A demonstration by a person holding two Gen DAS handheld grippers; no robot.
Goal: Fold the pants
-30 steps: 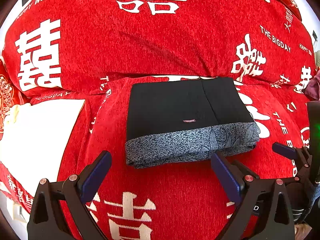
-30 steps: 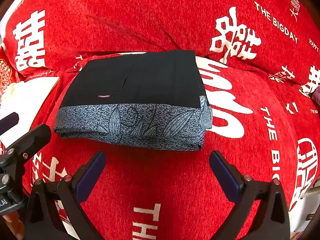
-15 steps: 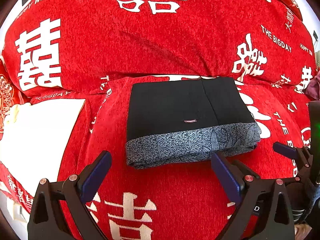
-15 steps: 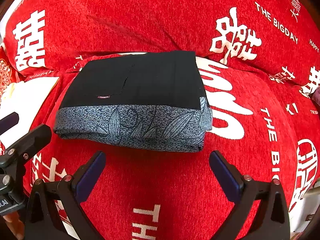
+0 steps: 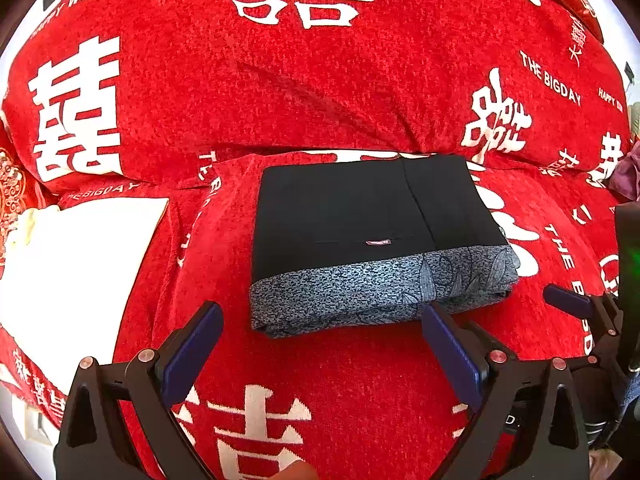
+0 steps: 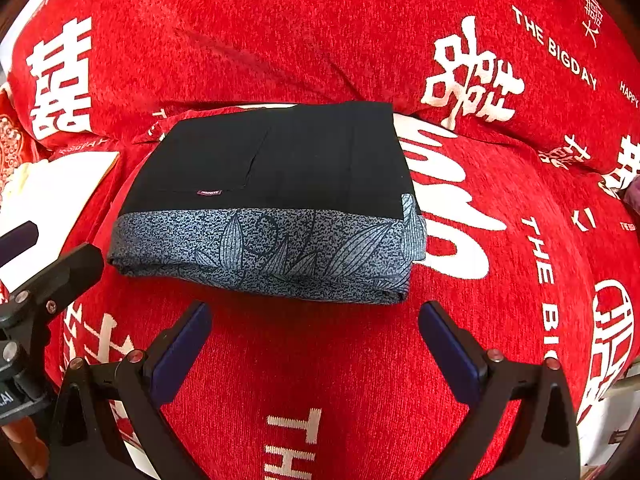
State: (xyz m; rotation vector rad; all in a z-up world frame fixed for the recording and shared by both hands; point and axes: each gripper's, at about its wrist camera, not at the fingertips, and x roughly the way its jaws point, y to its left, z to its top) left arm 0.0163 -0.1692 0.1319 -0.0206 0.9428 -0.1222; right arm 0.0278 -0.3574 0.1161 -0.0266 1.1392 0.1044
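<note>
The pants (image 5: 360, 220) lie folded into a neat rectangle on the red cover, black on top with a grey leaf-print band along the near edge (image 6: 276, 248). A small label sits near the middle of the black part. My left gripper (image 5: 320, 316) hovers just in front of the near edge, open, nothing between its blue pads. My right gripper (image 6: 314, 316) is likewise open and empty, a little short of the fold's near edge. Each view catches the other gripper at its side: the right one (image 5: 572, 304), the left one (image 6: 40, 256).
A red cover (image 5: 280, 80) with white characters and "THE BIGDAY" lettering drapes the whole surface and rises as a bulge behind the pants. A white patch (image 5: 68, 272) lies at the left. A dark cloth (image 5: 628, 176) shows at the far right edge.
Almost nothing: the pants appear a touch lower and nearer in the right wrist view, so that gripper has crept slightly forward. Both grippers stay open.
</note>
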